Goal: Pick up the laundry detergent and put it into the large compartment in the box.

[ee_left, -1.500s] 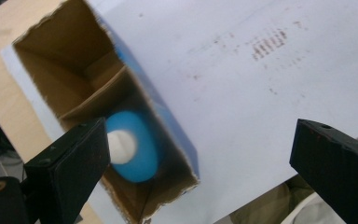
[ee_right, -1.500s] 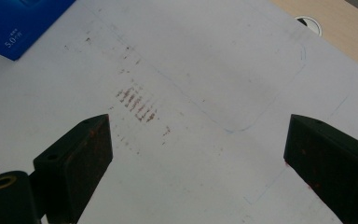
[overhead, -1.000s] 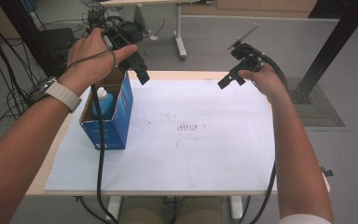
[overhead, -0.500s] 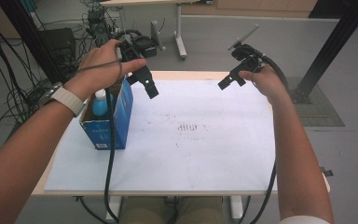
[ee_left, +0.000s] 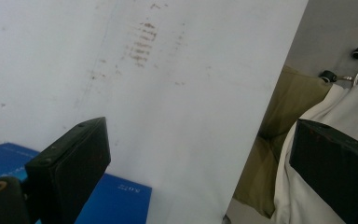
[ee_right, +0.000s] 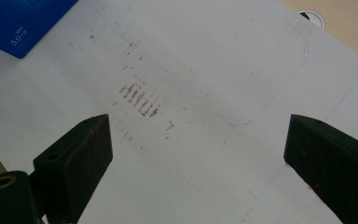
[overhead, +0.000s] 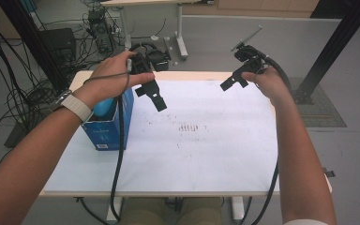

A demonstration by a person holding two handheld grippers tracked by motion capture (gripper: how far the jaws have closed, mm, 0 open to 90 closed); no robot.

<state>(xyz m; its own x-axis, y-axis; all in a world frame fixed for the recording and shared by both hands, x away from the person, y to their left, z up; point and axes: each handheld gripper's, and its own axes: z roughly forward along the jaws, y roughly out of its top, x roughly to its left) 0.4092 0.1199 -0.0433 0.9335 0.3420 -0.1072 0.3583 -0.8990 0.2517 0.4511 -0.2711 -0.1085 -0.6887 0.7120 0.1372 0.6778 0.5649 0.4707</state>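
A blue cardboard box (overhead: 108, 127) stands open-topped at the left of the white sheet (overhead: 206, 140); something light blue (overhead: 104, 107) sits inside it, half hidden by the person's left wrist. My left gripper (overhead: 152, 96) hovers just right of the box, over the sheet, open and empty. In the left gripper view its jaws (ee_left: 200, 140) stand wide apart above the sheet (ee_left: 168, 93), with the box (ee_left: 116, 198) at the lower left. My right gripper (overhead: 233, 81) hangs open over the sheet's far right part. Between its jaws (ee_right: 198, 133) lies bare sheet with reddish-brown smudges (ee_right: 140, 100).
The wooden table (overhead: 178, 75) shows a cable grommet (ee_right: 313, 17) at its far edge. A box corner (ee_right: 18, 18) is at the top left of the right gripper view. Cables and black equipment (overhead: 98, 33) lie on the floor behind. The person's trousers (ee_left: 284, 116) are beyond the near edge.
My left gripper has moved right and slightly down, from above the blue box out over the white sheet. The right gripper has stayed in place.
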